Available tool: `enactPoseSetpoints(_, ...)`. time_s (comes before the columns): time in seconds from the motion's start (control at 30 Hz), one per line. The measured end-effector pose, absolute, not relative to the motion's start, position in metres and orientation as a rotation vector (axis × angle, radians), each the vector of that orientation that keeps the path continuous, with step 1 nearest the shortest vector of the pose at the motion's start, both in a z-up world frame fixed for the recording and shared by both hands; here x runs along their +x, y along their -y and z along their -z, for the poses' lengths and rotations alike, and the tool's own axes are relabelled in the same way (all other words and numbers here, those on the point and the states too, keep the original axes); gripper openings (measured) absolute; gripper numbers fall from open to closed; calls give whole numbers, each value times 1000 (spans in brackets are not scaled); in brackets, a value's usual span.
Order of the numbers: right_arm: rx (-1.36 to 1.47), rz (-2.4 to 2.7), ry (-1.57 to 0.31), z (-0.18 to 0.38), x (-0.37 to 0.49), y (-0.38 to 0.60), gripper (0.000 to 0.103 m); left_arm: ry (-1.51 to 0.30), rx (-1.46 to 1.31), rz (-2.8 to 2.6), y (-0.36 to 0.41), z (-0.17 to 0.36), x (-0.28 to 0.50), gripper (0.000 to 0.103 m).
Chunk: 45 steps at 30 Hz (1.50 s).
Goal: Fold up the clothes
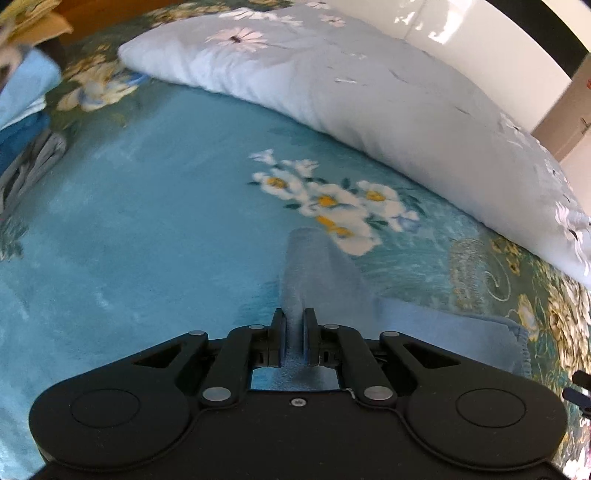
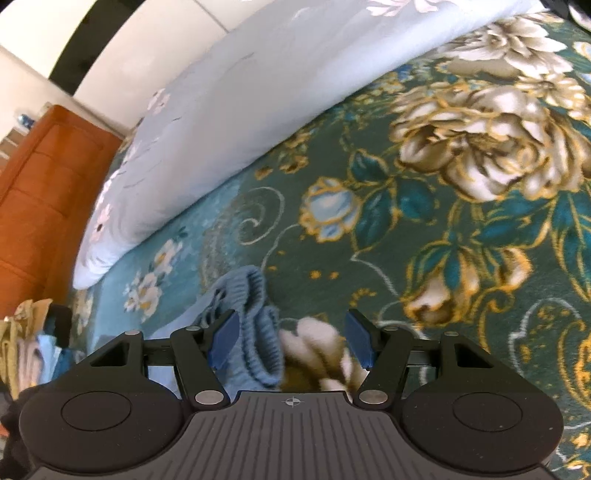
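Observation:
A light blue knit garment lies on the floral teal bedspread. My left gripper is shut on a raised fold of that garment, which stands up between the pads and drapes forward. In the right wrist view the garment's ribbed cuff or hem lies bunched beside the left pad. My right gripper is open, its blue pads wide apart, with the ribbed edge just inside the left pad and bedspread under the rest.
A long pale blue floral pillow lies along the head of the bed, against a white headboard. A pile of other clothes sits at the far left. An orange-brown wooden cabinet stands beside the bed.

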State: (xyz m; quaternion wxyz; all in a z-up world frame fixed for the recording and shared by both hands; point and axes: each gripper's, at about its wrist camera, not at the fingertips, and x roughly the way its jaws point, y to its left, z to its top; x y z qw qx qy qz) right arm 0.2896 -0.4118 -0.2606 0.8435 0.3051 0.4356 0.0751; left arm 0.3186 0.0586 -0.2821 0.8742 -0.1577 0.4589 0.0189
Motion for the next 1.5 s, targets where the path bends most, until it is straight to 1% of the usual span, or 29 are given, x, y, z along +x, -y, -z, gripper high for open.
enactPoseSetpoints(0.13,648,-228,-889,252,296,399,62,-964,-315,-81,-52,300,326,6)
enactPoseSetpoints(0.23,632,-277,-925,262,306,370,62,-980,-366,-122,-64,309,321,7)
enactPoseSetpoints(0.33,614,-325,-964,273,316,341,57,-981,-436,-135,-74,313,315,7)
enactPoseSetpoints(0.4,601,-357,-990,280,322,321,52,-976,-453,-134,-75,313,312,7)
enactPoseSetpoints(0.47,588,-389,-1016,288,329,301,34,-972,-461,-134,-75,311,311,7)
enactPoseSetpoints(0.5,582,-405,-1029,292,332,291,31,-971,-464,-134,-75,311,310,7)
enactPoseSetpoints(0.57,568,-436,-1054,299,338,272,14,-969,-477,-132,-77,311,310,7)
enactPoseSetpoints(0.63,555,-468,-1080,306,345,252,8,-966,-493,-130,-79,310,310,7)
enactPoseSetpoints(0.77,535,-506,-1131,322,355,221,2,-950,-532,-117,-83,304,307,6)
enactPoseSetpoints(0.87,543,-458,-1151,332,337,225,0,-936,-550,-99,-83,298,305,6)
enactPoseSetpoints(0.97,572,-437,-1151,336,334,228,0,-930,-562,-72,-80,291,305,5)
enactPoseSetpoints(1.13,612,-420,-1146,339,329,233,0,-899,-685,26,-69,267,308,5)
enactPoseSetpoints(1.23,638,-413,-1144,340,325,238,0,-888,-683,129,-46,250,316,5)
enactPoseSetpoints(1.33,659,-414,-1127,336,326,241,0,-896,-697,218,-19,244,327,5)
enactPoseSetpoints(1.5,652,-422,-1047,305,302,274,1,-911,-636,305,27,244,344,5)
